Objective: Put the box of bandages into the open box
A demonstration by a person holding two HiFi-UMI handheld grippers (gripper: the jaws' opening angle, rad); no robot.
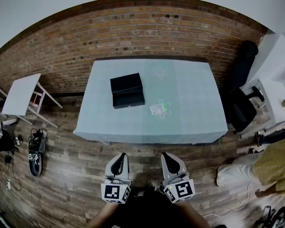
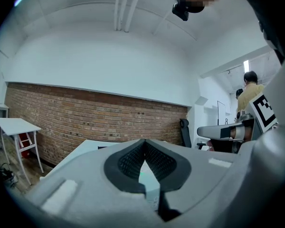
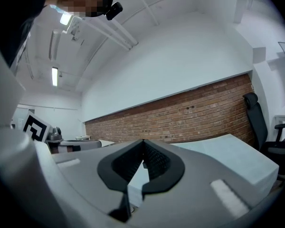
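Note:
In the head view a black open box point(image 1: 127, 90) lies left of middle on the table point(image 1: 194, 103), which has a pale blue cloth. The small white box of bandages point(image 1: 159, 109) lies to its right, nearer the front edge. Both grippers hang side by side over the wooden floor, short of the table's front edge. My left gripper point(image 1: 118, 156) is shut with nothing between its jaws; in its own view the tips point(image 2: 144, 142) meet. My right gripper point(image 1: 167, 156) is shut and empty too, tips point(image 3: 143, 142) together. Each points level towards the table.
A brick wall point(image 1: 147, 30) runs behind the table. A small white side table point(image 1: 20, 93) stands at the left, with bags and cables point(image 1: 35, 151) on the floor near it. At the right are a black office chair point(image 1: 242, 106), a white desk point(image 1: 275, 96) and a person in yellow point(image 1: 275, 165).

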